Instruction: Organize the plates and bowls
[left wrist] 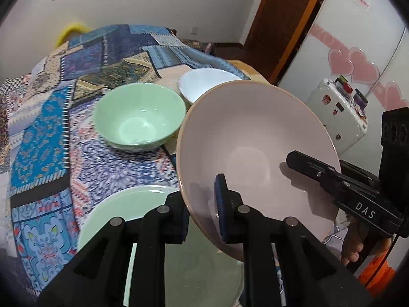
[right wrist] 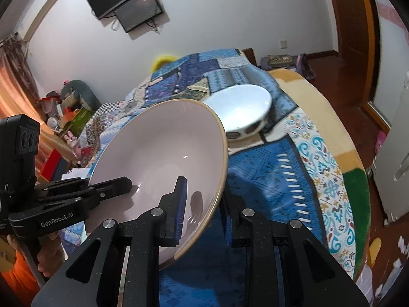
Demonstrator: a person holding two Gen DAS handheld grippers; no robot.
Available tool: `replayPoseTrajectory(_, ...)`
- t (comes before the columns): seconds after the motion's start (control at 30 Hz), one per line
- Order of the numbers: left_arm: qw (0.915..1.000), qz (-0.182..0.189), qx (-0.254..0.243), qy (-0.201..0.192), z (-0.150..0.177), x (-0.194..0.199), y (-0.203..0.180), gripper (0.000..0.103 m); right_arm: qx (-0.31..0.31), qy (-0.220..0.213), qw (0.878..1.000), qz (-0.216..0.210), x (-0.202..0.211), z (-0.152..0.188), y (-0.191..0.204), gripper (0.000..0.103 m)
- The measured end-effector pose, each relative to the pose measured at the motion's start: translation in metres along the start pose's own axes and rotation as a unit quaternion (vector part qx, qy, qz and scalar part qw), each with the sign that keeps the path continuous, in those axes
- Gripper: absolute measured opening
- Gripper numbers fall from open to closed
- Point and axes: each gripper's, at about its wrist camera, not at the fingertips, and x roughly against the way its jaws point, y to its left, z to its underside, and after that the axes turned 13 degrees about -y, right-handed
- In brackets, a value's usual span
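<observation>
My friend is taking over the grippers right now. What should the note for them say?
Left gripper: shut on the pink bowl's rim.
Right gripper: shut on the rim at the opposite side.
The pink bowl is tilted in the air, over the green plate.
The green bowl and white bowl sit apart on the patterned blanket.
Done: the pink bowl is lifted.
Left: set it down, and nothing is stacked yet.

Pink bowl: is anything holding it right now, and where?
Both grippers hold the pink bowl by its rim: left gripper and right gripper on opposite edges.
</observation>
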Motion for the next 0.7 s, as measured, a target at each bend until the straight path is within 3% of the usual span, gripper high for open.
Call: replayPoseTrajectory(0.7, 0.9939, -0.076, 0.047, -0.065, 0.033, 0.119, 0.085, 0.018, 0.073, 0.009, 0.994, -0.079, -0.027, 0.014, 0.116, 0.022)
